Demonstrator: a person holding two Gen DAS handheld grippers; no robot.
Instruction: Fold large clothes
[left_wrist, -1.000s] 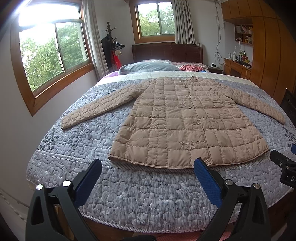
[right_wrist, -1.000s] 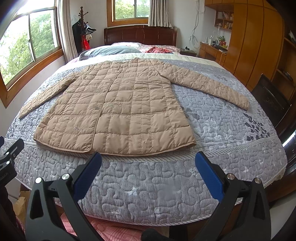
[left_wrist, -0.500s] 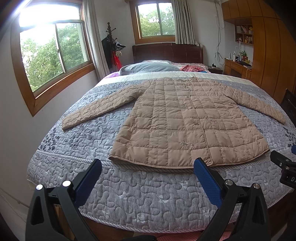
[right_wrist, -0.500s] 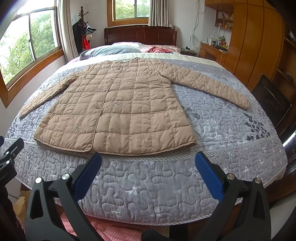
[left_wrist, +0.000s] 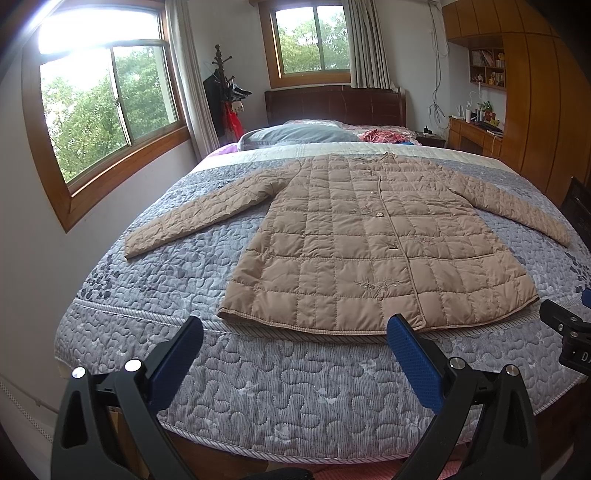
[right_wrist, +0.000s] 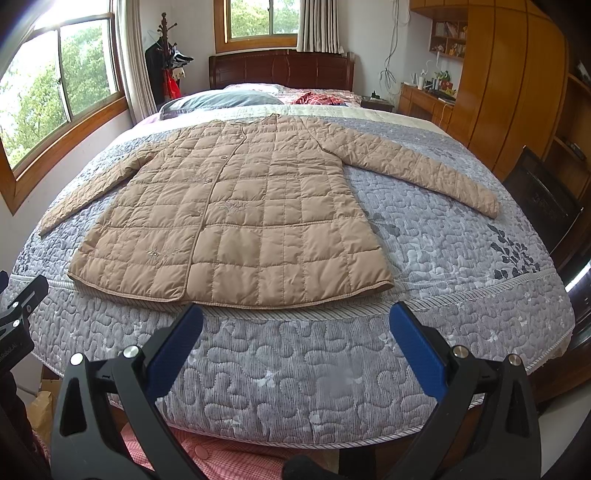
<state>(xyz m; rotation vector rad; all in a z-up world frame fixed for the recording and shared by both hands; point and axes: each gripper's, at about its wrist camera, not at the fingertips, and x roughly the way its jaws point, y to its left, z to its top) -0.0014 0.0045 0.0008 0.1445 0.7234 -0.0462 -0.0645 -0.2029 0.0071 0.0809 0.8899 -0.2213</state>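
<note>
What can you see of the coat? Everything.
The coat is tan, quilted in squares and looks puffy. It lies flat, front up and closed along a central placket with small snaps, on the grey quilt. The collar points to the headboard; the hem runs along the near edge of the bed. Both sleeves are spread out and down. Faint embroidery shows on the front. Nothing but the quilt touches it; both grippers hover open short of the hem.

Light: you get soft daylight from the side window (left_wrist: 107, 110) and the far window (left_wrist: 314, 40)
Glare: the side window's top pane burns white in your left view
Shadows: faint under the coat (left_wrist: 369, 251) hem
Distortion: your fisheye bows the bed (right_wrist: 332, 369) edge, corners go black
Focus: sharp throughout
</note>
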